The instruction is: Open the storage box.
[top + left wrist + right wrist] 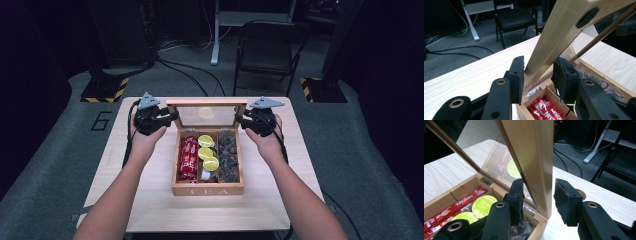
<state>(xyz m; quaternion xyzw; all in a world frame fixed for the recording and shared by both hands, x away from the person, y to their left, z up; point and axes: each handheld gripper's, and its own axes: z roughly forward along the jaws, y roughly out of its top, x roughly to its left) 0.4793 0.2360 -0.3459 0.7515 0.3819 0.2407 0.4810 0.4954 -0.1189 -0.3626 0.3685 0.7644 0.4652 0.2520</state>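
Note:
A wooden tea box (207, 190) stands mid-table with its glass-paned lid (206, 102) raised upright. Inside lie red sachets (188, 157), yellow-green pods (207, 152) and dark packets (228, 155). My left gripper (172, 117) is at the lid's left edge. In the left gripper view both pads press the lid's wooden frame (559, 32), so the left gripper (537, 75) is shut on it. My right gripper (239, 120) straddles the right edge of the lid (531, 150). The right gripper (537, 197) has one pad touching and a thin gap at the other.
The light wooden table (150, 200) has bare room on both sides of the box and in front. A black chair (267, 50) and a desk leg (216, 35) stand on the grey floor beyond the far edge. Cables trail from both grippers.

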